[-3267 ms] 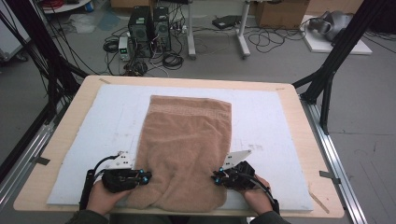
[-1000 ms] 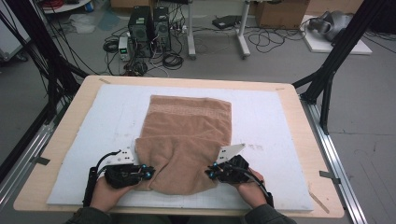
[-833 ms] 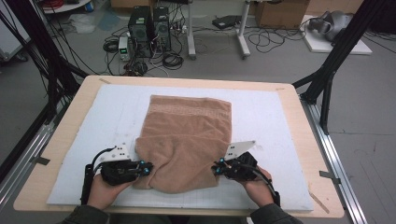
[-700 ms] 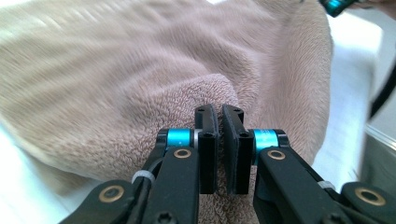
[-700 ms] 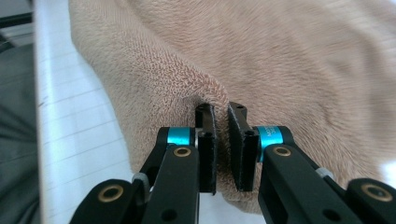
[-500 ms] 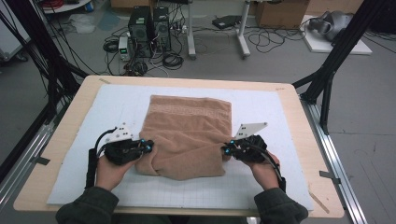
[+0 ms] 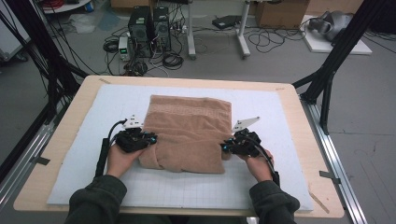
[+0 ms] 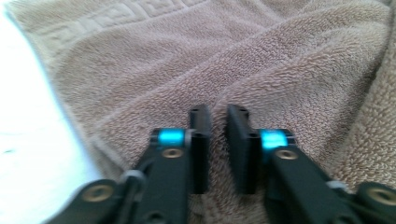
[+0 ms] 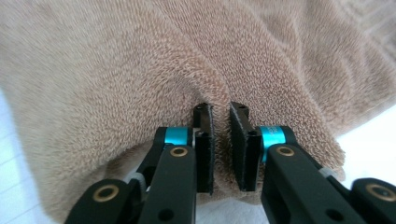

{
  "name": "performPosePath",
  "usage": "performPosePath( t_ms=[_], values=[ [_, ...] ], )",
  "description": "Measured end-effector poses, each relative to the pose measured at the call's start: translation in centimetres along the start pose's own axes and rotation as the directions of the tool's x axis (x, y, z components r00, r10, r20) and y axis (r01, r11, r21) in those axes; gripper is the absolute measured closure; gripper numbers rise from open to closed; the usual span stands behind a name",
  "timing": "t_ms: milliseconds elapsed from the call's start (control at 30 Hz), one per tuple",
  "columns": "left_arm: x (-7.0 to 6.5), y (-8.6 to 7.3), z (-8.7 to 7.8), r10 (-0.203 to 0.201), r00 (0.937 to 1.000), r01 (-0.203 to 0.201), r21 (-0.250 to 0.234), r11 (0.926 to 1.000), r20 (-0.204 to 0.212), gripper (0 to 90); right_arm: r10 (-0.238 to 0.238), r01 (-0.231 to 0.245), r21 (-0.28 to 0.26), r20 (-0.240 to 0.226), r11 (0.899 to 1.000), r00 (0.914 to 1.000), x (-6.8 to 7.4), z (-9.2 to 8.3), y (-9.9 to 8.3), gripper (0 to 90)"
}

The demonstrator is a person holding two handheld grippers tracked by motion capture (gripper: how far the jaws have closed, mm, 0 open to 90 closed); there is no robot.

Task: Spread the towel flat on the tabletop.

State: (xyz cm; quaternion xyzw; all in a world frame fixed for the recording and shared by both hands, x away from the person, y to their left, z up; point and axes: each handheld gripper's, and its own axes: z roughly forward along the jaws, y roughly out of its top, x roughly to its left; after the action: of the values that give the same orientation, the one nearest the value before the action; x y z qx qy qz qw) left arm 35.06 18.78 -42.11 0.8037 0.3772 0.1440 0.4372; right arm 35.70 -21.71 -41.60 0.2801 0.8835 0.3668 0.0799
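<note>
A tan towel [image 7: 189, 130] lies on the white mat, its near part folded over toward the far side. My left gripper [image 7: 152, 139] is at the towel's left edge and my right gripper [image 7: 225, 147] at its right edge, each held by a hand. In the left gripper view the jaws [image 8: 218, 112] stand a narrow gap apart with a ridge of towel [image 8: 280, 60] between them. The right gripper [image 9: 221, 108] likewise pinches a raised fold of towel [image 9: 116, 60]. Both pairs of jaws have just been opening slightly, with cloth still between the pads.
The white gridded mat [image 7: 280, 186] covers a wooden table [image 7: 60, 140]. Black frame posts [image 7: 327, 79] stand at the table's sides. Computers and cables [image 7: 149, 28] sit on the floor beyond the far edge.
Both hands moved away from the near edge, carrying the towel's near edge over the rest, so the towel now looks shorter and doubled.
</note>
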Motion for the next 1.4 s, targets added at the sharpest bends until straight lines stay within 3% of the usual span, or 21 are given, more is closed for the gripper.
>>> performPosePath(
  t_ms=[67,133,300,367,567,667,767,867,967,1067,1167,1200,1300,1400],
  values=[
    [0.0,0.2,-1.1,-0.02,0.9995,0.021,-0.041,0.9989,0.024,70.3,0.005,-0.005,-0.029,0.002,1.0,1.0,0.1,-0.9,-0.1,74.6],
    [-0.2,0.3,-2.3,-0.015,0.999,0.018,-0.061,0.998,0.042,67.7,0.003,-0.002,-0.048,0.006,0.999,1.0,0.5,-1.7,-0.1,71.2],
    [-1.4,0.6,-4.7,0.039,0.9978,-0.035,-0.078,0.9964,0.053,61.8,-0.042,0.044,-0.06,0.029,0.997,0.9987,1.8,-3.4,-0.1,67.8],
    [-2.0,0.5,-5.5,0.047,0.9954,-0.039,-0.086,0.9955,0.083,59.8,-0.06,0.063,-0.059,0.04,0.996,0.9974,2.2,-4.0,-0.1,66.3],
    [-4.0,-0.5,-6.3,0.103,0.9884,-0.098,-0.046,0.9941,0.112,53.3,-0.079,0.083,-0.087,0.042,0.993,0.996,3.3,-5.8,-0.2,64.2],
    [-4.5,-1.4,-6.2,0.116,0.9862,-0.114,-0.023,0.9932,0.118,50.4,-0.109,0.11,-0.109,0.015,0.988,0.9939,4.5,-6.1,-0.3,61.1],
    [-4.5,-2.3,-5.4,0.119,0.9864,-0.122,0.02,0.9923,0.114,48.8,-0.14,0.135,-0.118,-0.032,0.984,0.9897,5.8,-5.2,-0.3,57.8],
    [-4.3,-3.2,-4.4,0.107,0.9868,-0.115,0.063,0.9913,0.121,49.2,-0.176,0.171,-0.085,-0.061,0.982,0.9825,7.0,-3.5,-0.2,54.4],
    [-4.0,-3.8,-3.5,0.091,0.9857,-0.103,0.082,0.9913,0.142,54.0,-0.205,0.203,-0.043,-0.065,0.978,0.9766,7.6,-1.3,-0.1,53.3],
    [-4.1,-4.0,-3.0,0.092,0.9826,-0.107,0.085,0.9906,0.162,64.3,-0.195,0.195,-0.002,-0.073,0.981,0.9781,7.4,0.7,-0.2,54.6],
    [-4.3,-4.0,-2.8,0.087,0.9817,-0.102,0.081,0.9915,0.17,72.8,-0.186,0.189,0.04,-0.073,0.981,0.9798,7.2,2.5,-0.4,63.4],
    [-4.4,-4.0,-2.9,0.091,0.9811,-0.106,0.08,0.9911,0.171,74.1,-0.189,0.192,0.031,-0.077,0.981,0.979,7.1,2.9,-0.5,66.8],
    [-4.5,-4.0,-3.3,0.094,0.9818,-0.106,0.067,0.9921,0.165,75.9,-0.185,0.187,0.026,-0.078,0.982,0.9797,7.0,2.8,-0.3,79.9],
    [-4.2,-3.8,-4.2,0.085,0.9829,-0.092,0.039,0.9949,0.163,77.0,-0.195,0.197,0.022,-0.078,0.98,0.9777,7.0,2.1,-0.4,82.2]
  ],
)
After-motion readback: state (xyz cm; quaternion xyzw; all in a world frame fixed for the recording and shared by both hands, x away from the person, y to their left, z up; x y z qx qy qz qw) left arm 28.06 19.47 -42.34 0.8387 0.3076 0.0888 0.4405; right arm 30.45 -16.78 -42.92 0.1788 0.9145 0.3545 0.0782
